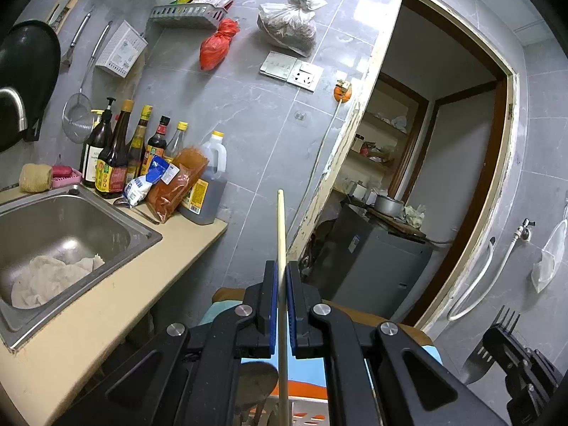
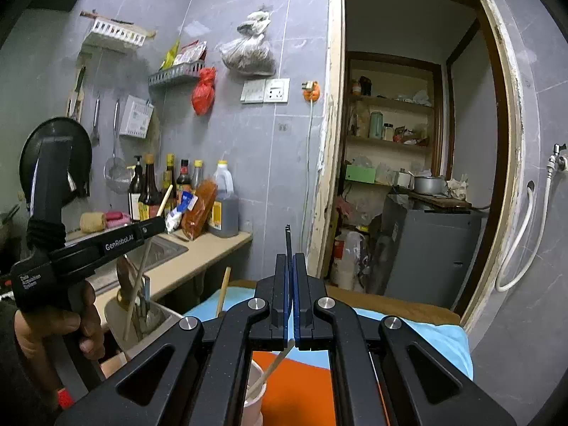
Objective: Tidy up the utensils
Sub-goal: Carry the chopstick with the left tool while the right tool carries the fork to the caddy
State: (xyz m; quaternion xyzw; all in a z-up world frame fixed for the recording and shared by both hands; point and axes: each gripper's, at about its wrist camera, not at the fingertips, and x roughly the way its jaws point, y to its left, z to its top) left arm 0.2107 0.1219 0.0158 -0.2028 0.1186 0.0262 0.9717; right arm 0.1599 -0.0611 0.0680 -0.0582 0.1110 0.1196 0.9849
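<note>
Both grippers loaded, utensils about to go into holders

Left wrist: the left gripper [image 1: 282,284] pinches a pale wooden chopstick [image 1: 281,227], upright, right of the sink [image 1: 142,234]; next comes lowering it straight. Right wrist: the right gripper [image 2: 291,284] clamps a thin dark fork [image 2: 288,239] right of the sink [image 2: 170,248], over the cup [image 2: 257,387]

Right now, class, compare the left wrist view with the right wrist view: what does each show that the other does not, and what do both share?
Only the left wrist view shows the sink basin with a cloth in it, and the right gripper holding a black fork.

Only the right wrist view shows the beige utensil holder and the hand on the left gripper's handle.

Both show the left gripper shut on a wooden chopstick, the bottles, red bag and doorway.
</note>
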